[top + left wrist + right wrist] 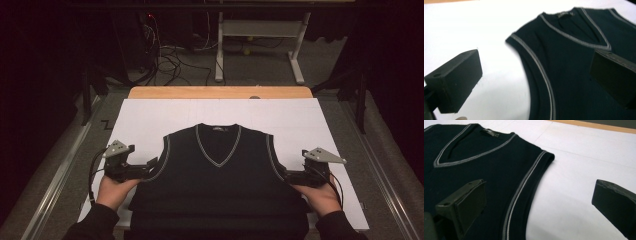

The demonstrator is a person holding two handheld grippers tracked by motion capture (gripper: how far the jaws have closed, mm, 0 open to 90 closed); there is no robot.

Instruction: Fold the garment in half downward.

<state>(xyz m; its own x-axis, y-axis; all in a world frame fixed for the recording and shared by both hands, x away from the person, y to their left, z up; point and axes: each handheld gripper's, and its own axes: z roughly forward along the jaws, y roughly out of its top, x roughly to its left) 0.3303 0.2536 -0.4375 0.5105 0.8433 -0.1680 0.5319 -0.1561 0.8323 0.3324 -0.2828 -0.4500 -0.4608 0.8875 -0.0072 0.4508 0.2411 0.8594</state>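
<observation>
A: What lies on the surface (150, 93)?

B: A white sheet (150, 120) covers most of it, and a dark sleeveless vest (220, 185) with pale trim lies flat on the sheet, front up. Its V-neck points away from the person, and its lower part reaches the near edge.

A: Where is the left hand-held gripper (150, 165)?

B: At the vest's left armhole, held in the left hand (114, 190). In the left gripper view its jaws stand wide apart, one over the bare sheet and the other over the dark cloth, with the trimmed armhole edge (541, 72) running between them. Nothing is clamped.

A: And the right hand-held gripper (290, 175)?

B: It mirrors that at the right armhole, held in the right hand (325, 197). In the right gripper view its jaws are also spread wide, one over the vest and one over the sheet, with the trimmed edge (521, 192) between them. It grips nothing.

A: Do the jaws touch the cloth?

B: I cannot tell whether they rest on it or hang just above.

A: Anything beyond the surface?

B: A dim floor with tangled cables (170, 60) and the white legs of a frame (295, 55).
</observation>
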